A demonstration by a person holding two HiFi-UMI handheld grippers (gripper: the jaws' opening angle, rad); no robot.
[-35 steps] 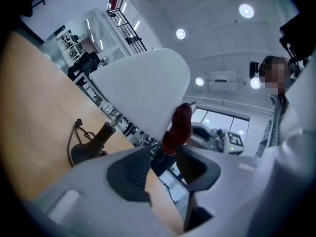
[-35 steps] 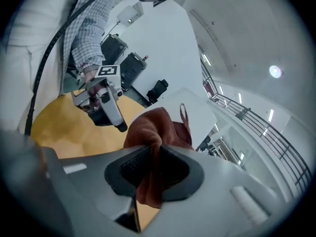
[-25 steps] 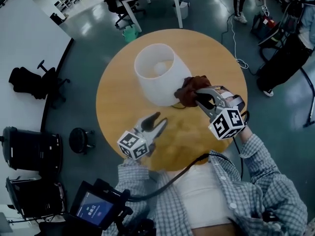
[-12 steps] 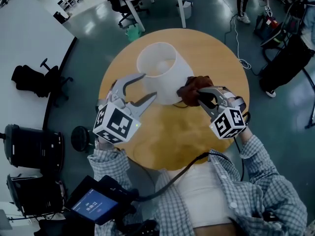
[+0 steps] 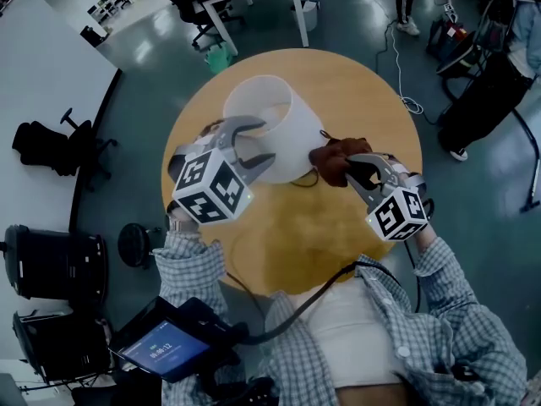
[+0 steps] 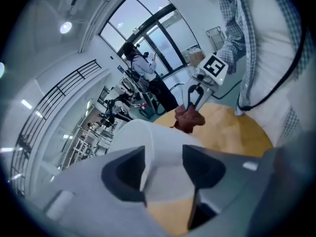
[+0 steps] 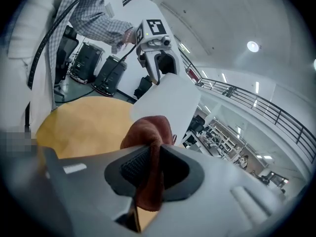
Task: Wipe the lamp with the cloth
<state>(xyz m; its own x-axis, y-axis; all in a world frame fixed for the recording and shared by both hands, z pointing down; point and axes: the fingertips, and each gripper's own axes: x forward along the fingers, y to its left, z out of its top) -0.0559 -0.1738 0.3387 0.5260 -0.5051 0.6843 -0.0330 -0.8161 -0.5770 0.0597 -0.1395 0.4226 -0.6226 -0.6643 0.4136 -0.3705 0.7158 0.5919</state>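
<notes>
Pressing the cloth (image 5: 334, 157) against the lamp (image 5: 270, 117)
Right gripper (image 5: 359, 169) clamps the brown cloth at the shade's 4 o'clock side. Left gripper (image 5: 254, 142), jaws apart and just opening, straddles the shade's wall at 8 o'clock, on the round table (image 5: 338, 227).

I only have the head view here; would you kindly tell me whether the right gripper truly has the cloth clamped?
Observer: Yes. The right gripper view shows the right gripper closed, pinching a fold of the cloth.
Operator: Thank you. Is the left gripper closed on the lamp as well?
Observer: No. In the left gripper view the left gripper stands with its jaws apart. They have just been opening, and the white lamp shows in the gap, unclamped.
</notes>
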